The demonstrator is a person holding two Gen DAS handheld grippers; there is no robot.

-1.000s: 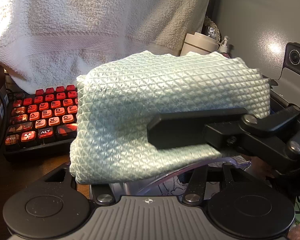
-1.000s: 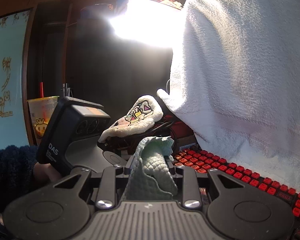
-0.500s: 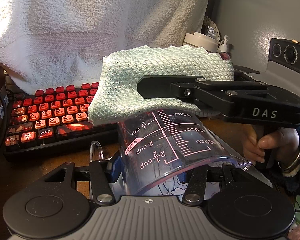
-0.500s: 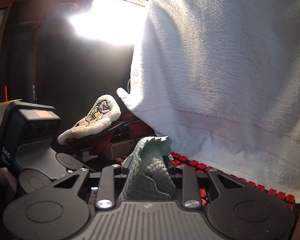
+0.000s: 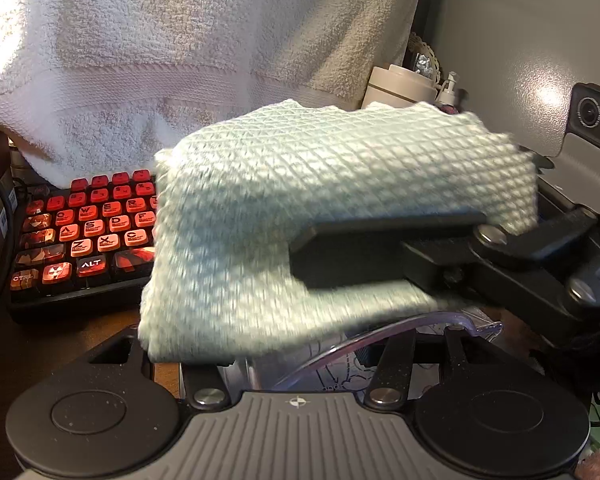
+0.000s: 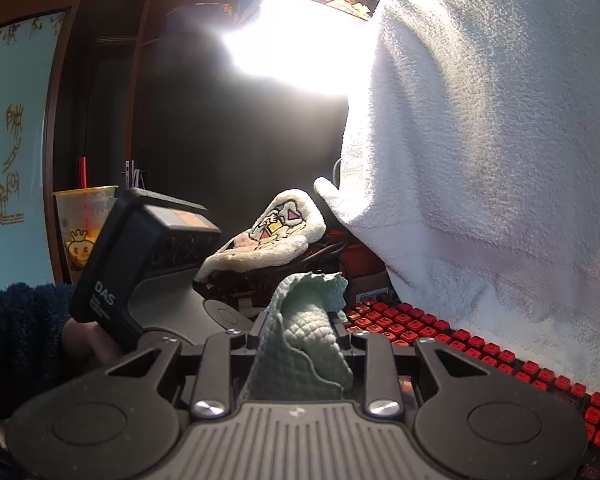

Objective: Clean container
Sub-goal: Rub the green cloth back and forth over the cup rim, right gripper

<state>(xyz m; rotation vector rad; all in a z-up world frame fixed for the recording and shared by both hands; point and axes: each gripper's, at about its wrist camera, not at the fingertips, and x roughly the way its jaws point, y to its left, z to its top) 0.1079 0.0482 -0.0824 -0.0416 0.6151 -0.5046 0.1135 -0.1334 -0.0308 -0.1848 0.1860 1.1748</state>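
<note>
Keyboard: the black keyboard with glowing red keycaps point(image 5: 82, 236) lies at your far left on the brown desk point(image 5: 60, 340), under the hanging white terry towel point(image 5: 172, 60); it plays no part in the work.
Wiping cloth: the pale green waffle-weave cloth point(image 5: 300, 216) fills the centre of the left wrist view, draped over the container and blurred, so it reads as mid-wipe.
Container: the clear plastic measuring jug point(image 5: 400, 336) sits low at centre between the left gripper's point(image 5: 316, 364) fingers, almost wholly hidden by the cloth; only a curved rim and part of the wall show.
Left claw: partly spread around the jug; it appears to be holding it, but the cloth covers the contact, so you should treat the hold as likely, not confirmed.
Right claw: the right gripper point(image 6: 300, 344) is clamped tight on a bunched fold of the green cloth.
Background right: a cream lidded jar point(image 5: 400, 84) stands behind the cloth, clear of the work.
Progress: judged mid-task. Wiping of the outer wall is under way; whether the inside and the base have been wiped cannot be told from these views, and the jug is not yet set down.
</note>
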